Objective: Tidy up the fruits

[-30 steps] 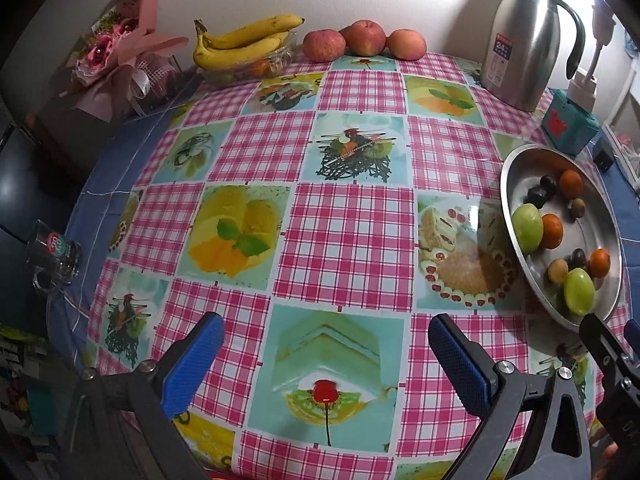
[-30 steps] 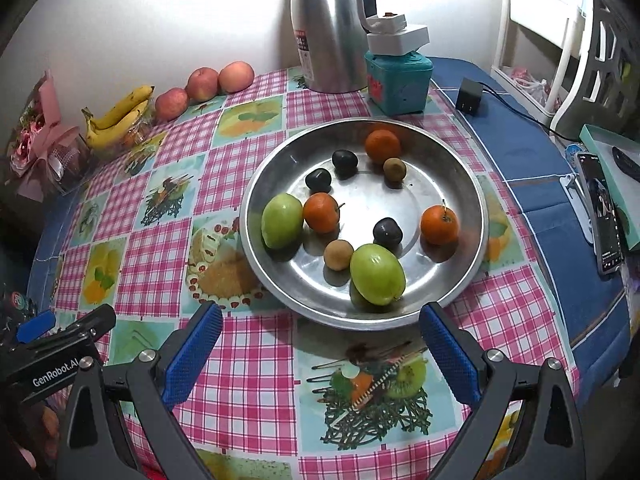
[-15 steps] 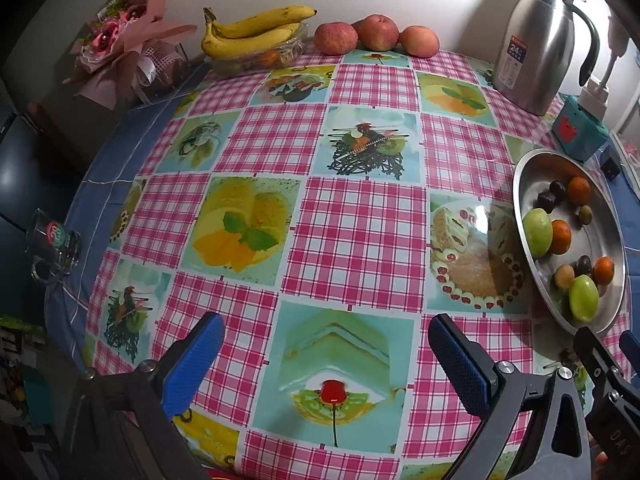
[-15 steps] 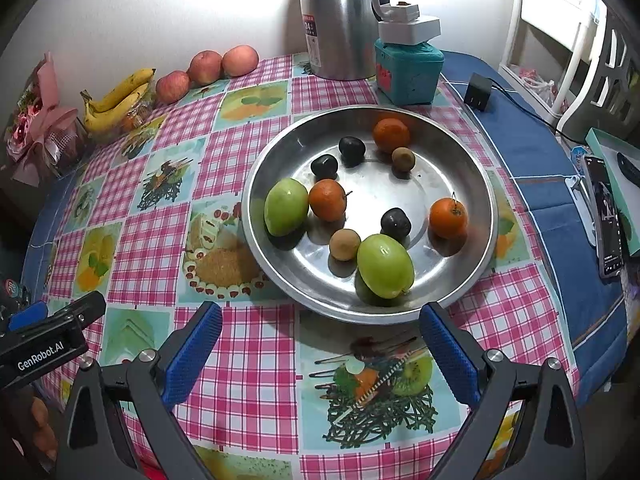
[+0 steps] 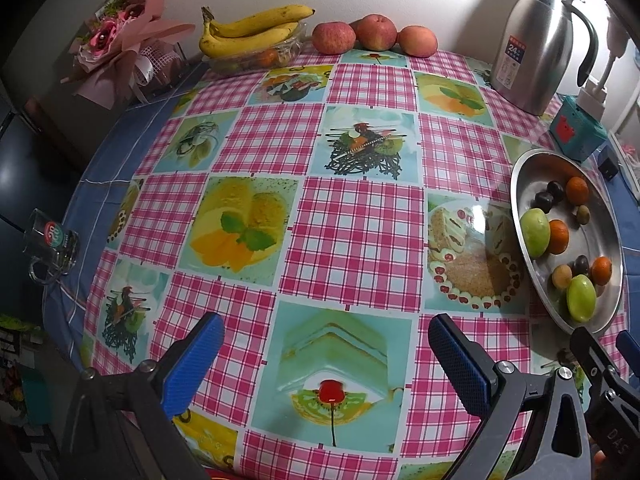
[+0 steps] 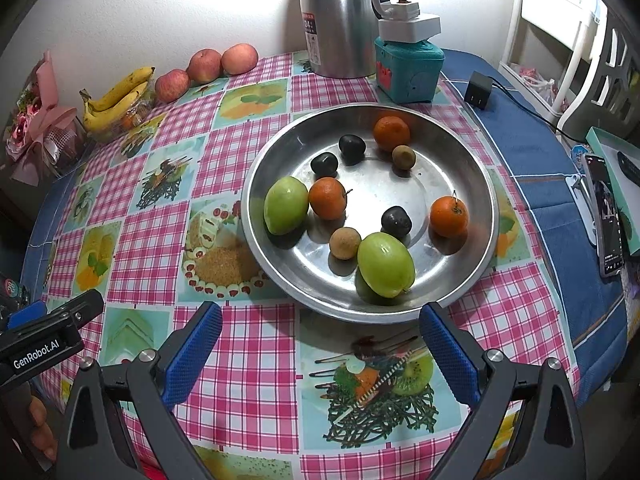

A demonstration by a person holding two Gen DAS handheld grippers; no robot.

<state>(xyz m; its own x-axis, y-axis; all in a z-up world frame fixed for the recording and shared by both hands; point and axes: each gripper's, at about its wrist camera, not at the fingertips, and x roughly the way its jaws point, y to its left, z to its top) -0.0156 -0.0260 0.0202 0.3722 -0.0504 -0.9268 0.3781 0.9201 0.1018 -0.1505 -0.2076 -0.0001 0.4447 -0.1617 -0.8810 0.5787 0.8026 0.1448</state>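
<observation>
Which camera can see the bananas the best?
The left wrist view: the bananas sit whole at the table's far edge, fairly large, atop a clear container. The right wrist view shows the same bananas smaller, off at the left side.

Both views are sharply rendered – the wall (image 6: 216, 4) is blown out by glare, probably from an overhead lamp – and the edges are bent and darkened by fisheye distortion.

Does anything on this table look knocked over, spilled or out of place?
Nothing stands out. The fruit lies loose and mixed inside the steel tray, the bananas and apples sit by the wall, and the steel jug stands upright. No spills.
</observation>
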